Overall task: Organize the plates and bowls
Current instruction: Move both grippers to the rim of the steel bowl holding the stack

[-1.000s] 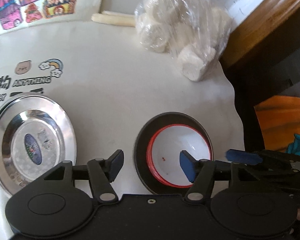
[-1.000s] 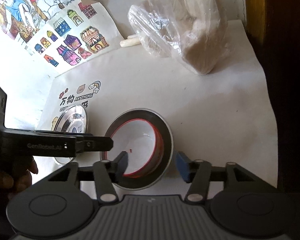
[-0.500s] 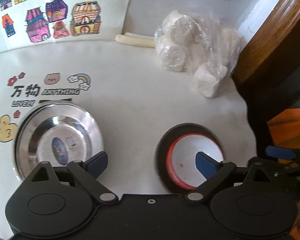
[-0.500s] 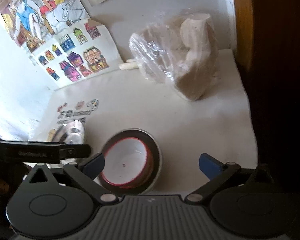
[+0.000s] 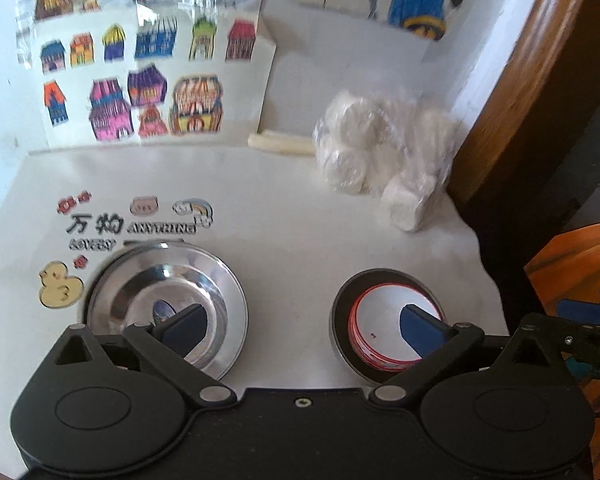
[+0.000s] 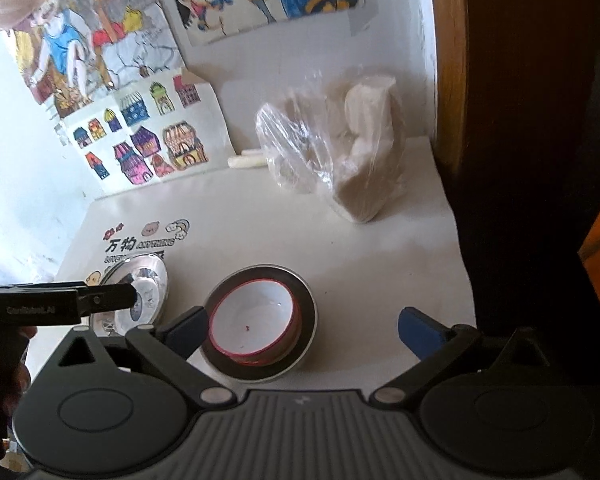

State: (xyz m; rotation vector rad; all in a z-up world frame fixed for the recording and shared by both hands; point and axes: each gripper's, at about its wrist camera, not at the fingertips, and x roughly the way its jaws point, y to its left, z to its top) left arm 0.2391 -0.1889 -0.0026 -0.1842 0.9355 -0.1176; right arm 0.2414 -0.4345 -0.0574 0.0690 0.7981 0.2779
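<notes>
A white bowl with a red rim (image 5: 384,316) (image 6: 252,320) sits inside a dark plate (image 5: 342,312) (image 6: 306,312) near the table's front right. A shiny steel plate (image 5: 220,292) (image 6: 156,280) lies to its left. My left gripper (image 5: 304,326) is open and empty, raised above the table, with its fingertips over the steel plate and the bowl. My right gripper (image 6: 300,330) is open and empty, raised above the bowl and dark plate. The left gripper also shows in the right wrist view (image 6: 100,300), over the steel plate.
A clear bag of white rolls (image 5: 384,160) (image 6: 340,160) stands at the back right. A pale stick (image 5: 280,144) lies by the wall. Coloured drawings (image 5: 140,92) lean on the back wall. The table's right edge (image 5: 484,264) drops off beside a wooden frame (image 5: 520,80).
Both grippers have opened wide and pulled up and back from the bowl and dark plate. The bowl stays in the dark plate on the table.
</notes>
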